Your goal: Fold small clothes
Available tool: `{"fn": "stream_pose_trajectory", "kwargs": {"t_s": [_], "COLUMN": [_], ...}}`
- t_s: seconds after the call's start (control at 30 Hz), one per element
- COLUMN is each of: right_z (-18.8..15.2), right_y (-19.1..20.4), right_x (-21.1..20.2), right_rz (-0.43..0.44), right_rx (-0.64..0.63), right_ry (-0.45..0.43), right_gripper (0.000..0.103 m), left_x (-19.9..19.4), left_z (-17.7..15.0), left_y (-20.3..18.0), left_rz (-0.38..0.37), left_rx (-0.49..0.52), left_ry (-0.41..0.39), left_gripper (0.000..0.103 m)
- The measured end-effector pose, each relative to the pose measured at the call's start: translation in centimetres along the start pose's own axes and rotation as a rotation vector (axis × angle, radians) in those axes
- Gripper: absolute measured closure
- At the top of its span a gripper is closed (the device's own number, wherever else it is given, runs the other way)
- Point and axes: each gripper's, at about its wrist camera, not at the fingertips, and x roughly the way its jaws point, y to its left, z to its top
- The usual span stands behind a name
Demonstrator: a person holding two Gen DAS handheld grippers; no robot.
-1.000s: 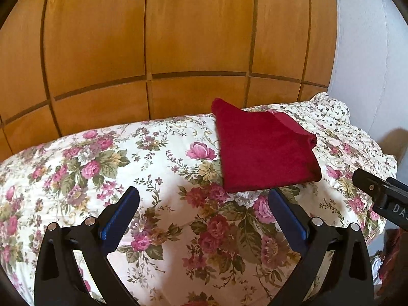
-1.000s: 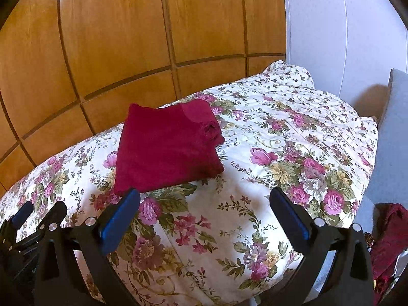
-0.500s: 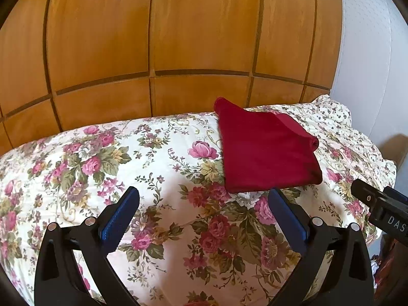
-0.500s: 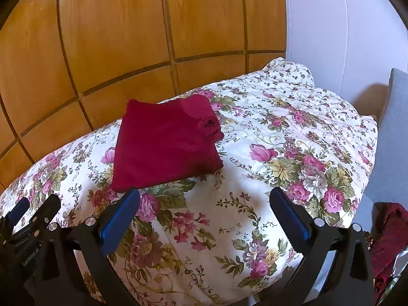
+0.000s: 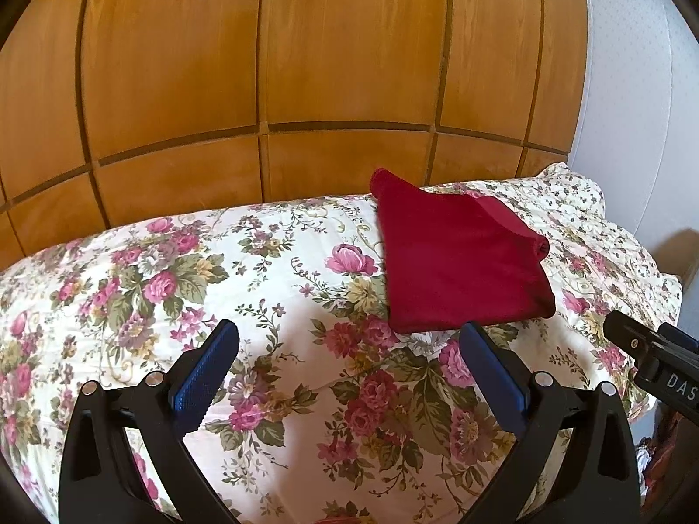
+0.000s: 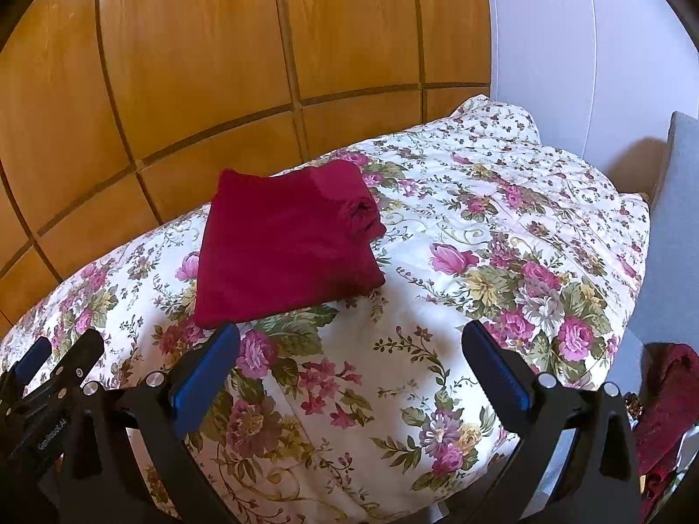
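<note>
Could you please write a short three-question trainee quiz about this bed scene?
1. True or false: the left tongs are shut on the red garment.
2. Multiple choice: the folded red garment lies on A) the floral quilt, B) the wooden panels, C) the grey chair.
3. Fill in: both the left and the right tongs stand ____ and hold nothing.

Key: 1 false; 2 A; 3 open.
</note>
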Motion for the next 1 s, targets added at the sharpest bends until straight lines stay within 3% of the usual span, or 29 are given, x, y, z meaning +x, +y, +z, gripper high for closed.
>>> {"fn": "stream_pose_trajectory", "kwargs": {"t_s": [1.0], "right_z": [-0.12], "right_y": [0.13], "right_x": [0.17], "right_rz": [0.005], "right_rx": [0.018], "right_ry": [0.009], "right_gripper": [0.002], "left_x": [0.04], "left_z": [0.12], "left_y": [-0.01], "left_rz": [0.002], "left_rx": [0.004], "left_ry": [-0.001], "left_gripper": [0.003]}}
